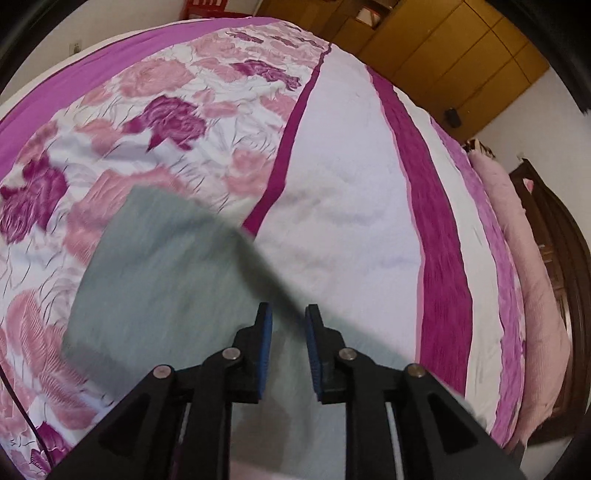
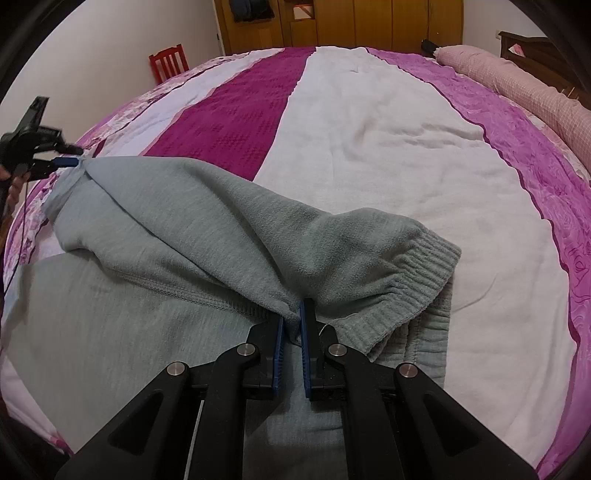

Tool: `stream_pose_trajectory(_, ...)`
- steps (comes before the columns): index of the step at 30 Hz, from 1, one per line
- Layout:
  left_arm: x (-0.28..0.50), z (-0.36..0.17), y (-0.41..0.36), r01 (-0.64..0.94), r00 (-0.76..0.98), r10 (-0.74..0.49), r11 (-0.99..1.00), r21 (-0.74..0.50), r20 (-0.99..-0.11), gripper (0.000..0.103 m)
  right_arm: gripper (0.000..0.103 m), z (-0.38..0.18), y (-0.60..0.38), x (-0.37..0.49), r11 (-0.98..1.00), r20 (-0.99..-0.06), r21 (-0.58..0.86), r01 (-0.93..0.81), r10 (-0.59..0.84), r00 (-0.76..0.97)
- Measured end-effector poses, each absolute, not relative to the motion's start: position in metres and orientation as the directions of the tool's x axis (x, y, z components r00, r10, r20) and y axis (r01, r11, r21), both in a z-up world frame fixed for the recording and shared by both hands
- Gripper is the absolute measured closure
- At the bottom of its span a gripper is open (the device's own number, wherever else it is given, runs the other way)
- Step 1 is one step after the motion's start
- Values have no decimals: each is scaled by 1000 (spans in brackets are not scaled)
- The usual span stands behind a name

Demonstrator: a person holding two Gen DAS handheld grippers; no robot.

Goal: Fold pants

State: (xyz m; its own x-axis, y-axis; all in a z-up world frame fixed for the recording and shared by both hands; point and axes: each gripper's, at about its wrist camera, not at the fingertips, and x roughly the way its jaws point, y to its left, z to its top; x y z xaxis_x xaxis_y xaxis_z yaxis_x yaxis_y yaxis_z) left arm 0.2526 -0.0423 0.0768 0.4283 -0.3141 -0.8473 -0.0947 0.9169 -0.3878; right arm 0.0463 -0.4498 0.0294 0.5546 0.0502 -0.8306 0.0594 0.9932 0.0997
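Grey-green sweatpants (image 2: 207,236) lie on the bed, one leg folded over, its ribbed cuff (image 2: 417,280) at the right. My right gripper (image 2: 293,314) is shut on a bunch of the pants fabric near the cuff. My left gripper (image 2: 70,157) shows at the far left of the right wrist view, its blue pads touching the far end of the fabric. In the left wrist view the left gripper (image 1: 289,314) has its jaws apart with a blurred fabric edge (image 1: 258,258) running between them over the pants (image 1: 155,280).
The bed has a pink, magenta and white striped cover (image 2: 388,147) with a floral part (image 1: 147,122). A pink bolster (image 2: 517,85) lies along the headboard side. A red chair (image 2: 168,62) and a wooden wardrobe (image 2: 351,22) stand beyond the bed.
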Motion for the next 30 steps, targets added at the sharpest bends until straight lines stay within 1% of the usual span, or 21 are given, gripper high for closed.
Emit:
stream_pose_trajectory(1, 257, 78, -47, -88, 421, -323, 916, -392, -848, 73, 96, 29, -450, 46, 993, -830, 102, 60, 52, 556)
stream_pose_trajectory(2, 261, 78, -51, -81, 412, -326, 917, -391, -851, 67, 96, 29, -450, 46, 993, -829, 105, 60, 54, 557)
stream_pose_trajectory(3, 265, 78, -55, -80, 403, -320, 921, -381, -857, 55, 96, 29, -451, 46, 992, -827, 109, 61, 56, 559)
stream_pose_trajectory(4, 269, 76, -61, -85, 391, -294, 932, -352, -872, 50, 96, 29, -451, 46, 992, -827, 111, 61, 58, 560)
stream_pose_trajectory(6, 275, 70, -67, -106, 370, -255, 944, -313, -893, 49, 96, 29, -451, 45, 992, -825, 113, 61, 59, 562)
stream_pose_trajectory(9, 279, 56, -69, -151, 340, -262, 933, -328, -903, 49, 96, 29, -452, 46, 992, -824, 114, 61, 60, 564)
stream_pose_trajectory(15, 286, 44, -68, -212, 388, -218, 925, -317, -896, 50, 96, 28, -451, 45, 992, -821, 112, 63, 57, 569)
stream_pose_trajectory(17, 282, 41, -69, -232, 411, -186, 926, -299, -892, 59, 96, 28, -451, 45, 992, -820, 113, 63, 57, 569)
stream_pose_trajectory(18, 281, 42, -69, -234, 420, -159, 932, -275, -894, 77, 96, 29, -452, 45, 991, -820, 114, 64, 58, 569)
stream_pose_trajectory(19, 279, 42, -69, -233, 428, -129, 940, -248, -894, 91, 96, 29, -452, 45, 991, -820, 116, 65, 58, 569)
stream_pose_trajectory(20, 275, 40, -65, -226, 439, -135, 940, -254, -889, 92, 96, 30, -452, 44, 991, -820, 117, 66, 59, 570)
stream_pose_trajectory(22, 269, 40, -56, -231, 453, -180, 922, -310, -873, 100, 96, 34, -453, 43, 990, -815, 124, 69, 62, 576)
stream_pose_trajectory(24, 260, 42, -45, -237, 473, -234, 895, -378, -849, 100, 95, 41, -454, 41, 989, -803, 132, 73, 64, 593)
stream_pose_trajectory(26, 251, 50, -40, -226, 496, -257, 884, -409, -829, 100, 96, 48, -455, 39, 987, -790, 139, 79, 62, 610)
stream_pose_trajectory(30, 227, 74, -37, -172, 547, -261, 895, -411, -796, 101, 96, 67, -455, 32, 989, -767, 126, 82, 45, 640)
